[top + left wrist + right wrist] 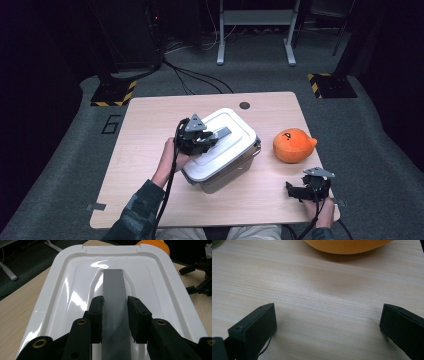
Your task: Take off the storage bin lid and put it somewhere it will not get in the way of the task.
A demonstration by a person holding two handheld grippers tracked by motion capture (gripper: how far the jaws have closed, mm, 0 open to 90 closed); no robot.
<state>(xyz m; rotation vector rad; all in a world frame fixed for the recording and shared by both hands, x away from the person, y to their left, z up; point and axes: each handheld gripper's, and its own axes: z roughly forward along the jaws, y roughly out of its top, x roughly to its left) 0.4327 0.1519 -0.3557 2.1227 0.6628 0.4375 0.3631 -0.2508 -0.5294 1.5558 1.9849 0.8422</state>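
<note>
One wooden surface (pixel 150 150) stood on grey carpet in a dark room. At its middle sat one white lidded box (pixel 235 150), long axis running diagonally; one orange plush (pixel 292 145) lay right of it. The left gripper (pixel 115 317) had its jaws closed on the lid's grey handle (pixel 113 290). The right gripper (pixel 327 325), near the plush, held its jaws wide apart, empty.

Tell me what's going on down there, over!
Left gripper shut on grey lid handle of white storage box. Right gripper open, low over table. Orange plush toy beside box, clear of it.
</note>
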